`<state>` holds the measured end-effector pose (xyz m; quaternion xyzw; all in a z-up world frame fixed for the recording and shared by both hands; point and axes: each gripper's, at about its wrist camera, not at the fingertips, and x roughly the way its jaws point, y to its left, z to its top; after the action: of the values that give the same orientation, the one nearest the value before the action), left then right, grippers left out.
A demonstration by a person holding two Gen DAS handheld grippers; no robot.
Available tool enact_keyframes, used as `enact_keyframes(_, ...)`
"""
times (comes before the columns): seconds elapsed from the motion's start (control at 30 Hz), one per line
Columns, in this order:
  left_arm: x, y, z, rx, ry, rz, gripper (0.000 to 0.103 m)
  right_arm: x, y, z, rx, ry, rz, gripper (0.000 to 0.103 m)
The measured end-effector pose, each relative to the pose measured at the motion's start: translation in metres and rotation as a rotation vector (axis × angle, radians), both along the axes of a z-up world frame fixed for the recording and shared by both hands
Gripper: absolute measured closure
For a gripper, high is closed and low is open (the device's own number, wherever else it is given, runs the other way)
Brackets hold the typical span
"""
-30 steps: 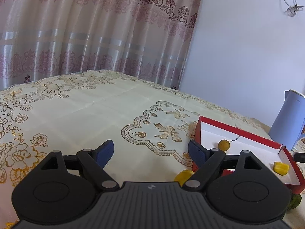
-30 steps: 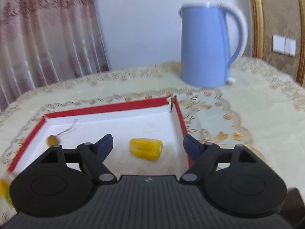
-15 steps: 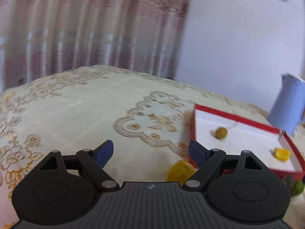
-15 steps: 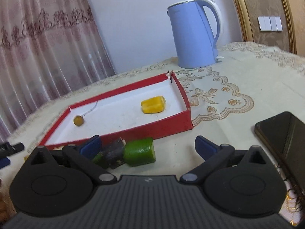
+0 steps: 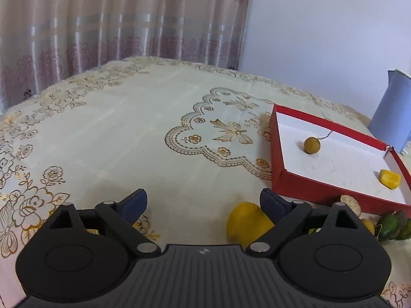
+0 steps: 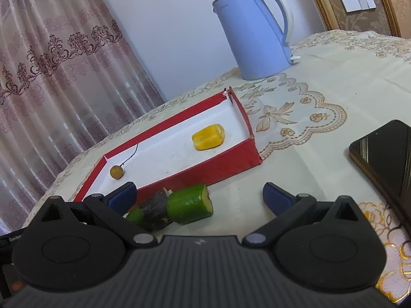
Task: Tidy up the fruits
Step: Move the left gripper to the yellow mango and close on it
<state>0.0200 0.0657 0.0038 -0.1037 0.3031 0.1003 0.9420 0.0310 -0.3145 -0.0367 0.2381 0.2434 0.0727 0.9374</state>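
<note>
A red box [image 5: 276,154] with a white floor holds a small brown round fruit [image 5: 312,145] on a thin stem and a yellow fruit piece [image 5: 390,178]. In front of the box lies a yellow fruit [image 5: 246,223], just inside the right finger of my left gripper [image 5: 203,201]. That gripper's jaws are opening and do not touch the fruit. My right gripper [image 6: 199,196] stands open before the box's front wall [image 6: 205,169]. A green fruit piece [image 6: 190,204] and a dark piece [image 6: 156,211] lie between its fingers, nearer the left one, with no pad pressing.
A blue kettle [image 6: 257,33] stands behind the box. A black phone [image 6: 385,159] lies on the patterned tablecloth at the right. A cut brownish slice [image 5: 349,201] rests against the box's front. Curtains hang beyond the table's far edge.
My right gripper drew back out of the box and sank, its jaws widened, and the green piece now lies between them. My left gripper tilted down and its jaws spread, showing more of the yellow fruit.
</note>
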Motion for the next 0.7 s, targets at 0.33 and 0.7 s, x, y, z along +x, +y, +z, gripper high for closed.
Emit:
enact_keyframes(0.33, 0.0, -0.001, 0.006, -0.085, 0.017, -0.141, 0.008, 0.001, -0.001, -0.001, 0.009, 0.011, 0.011, 0.0)
enact_keyframes(0.7, -0.014, 0.0, 0.016, 0.16, 0.015, -0.541, 0.021, 0.002, -0.001, -0.002, 0.018, 0.012, 0.015, 0.0)
